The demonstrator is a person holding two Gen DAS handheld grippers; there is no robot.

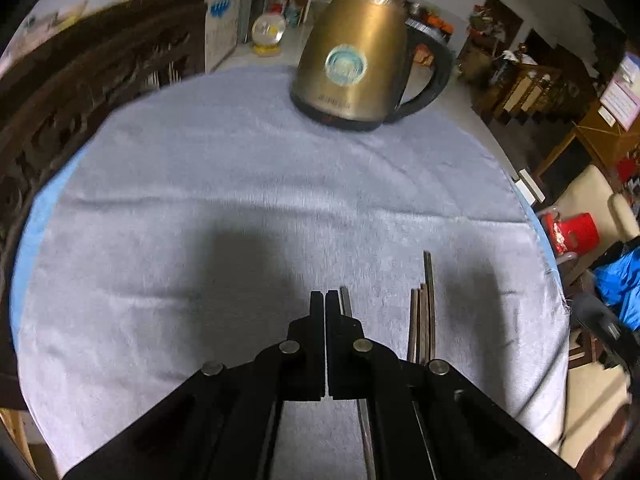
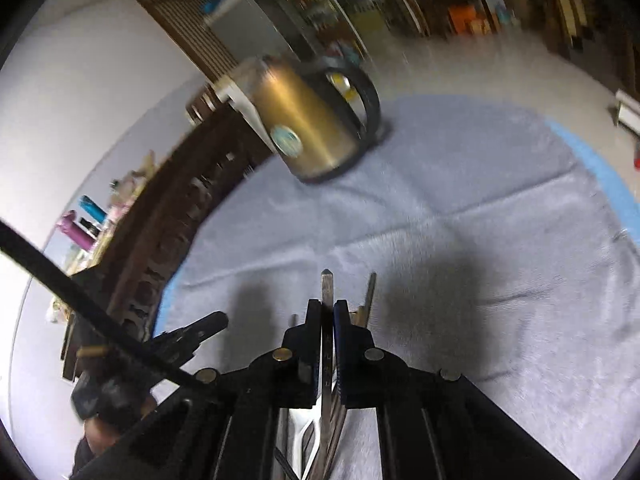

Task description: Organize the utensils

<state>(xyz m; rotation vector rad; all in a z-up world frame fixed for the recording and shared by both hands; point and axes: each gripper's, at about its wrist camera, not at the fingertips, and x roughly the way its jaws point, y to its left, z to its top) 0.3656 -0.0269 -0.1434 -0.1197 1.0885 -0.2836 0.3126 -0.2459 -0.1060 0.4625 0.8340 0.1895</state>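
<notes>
Chopsticks [image 1: 424, 320] lie in a loose bundle at the lower right of my left view, on the grey cloth [image 1: 240, 200]. My left claw [image 1: 324, 300] is pressed together on nothing, while my right claw [image 2: 328, 308] pinches one metal utensil handle [image 2: 327, 288] at lower centre. That handle is thin and slick, so I judge it could pivot or slip if I swing fast.

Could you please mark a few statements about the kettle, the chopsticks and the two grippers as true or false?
1. The kettle stands upright on the grey cloth. True.
2. The right gripper is wide open and empty. False: it is shut on a chopstick that pokes out past its fingertips.
3. The left gripper has its fingers closed together. True.
4. The kettle has a red handle. False: the handle is black.
5. A bundle of chopsticks lies on the cloth to the right of the left gripper in the left wrist view. True.
</notes>
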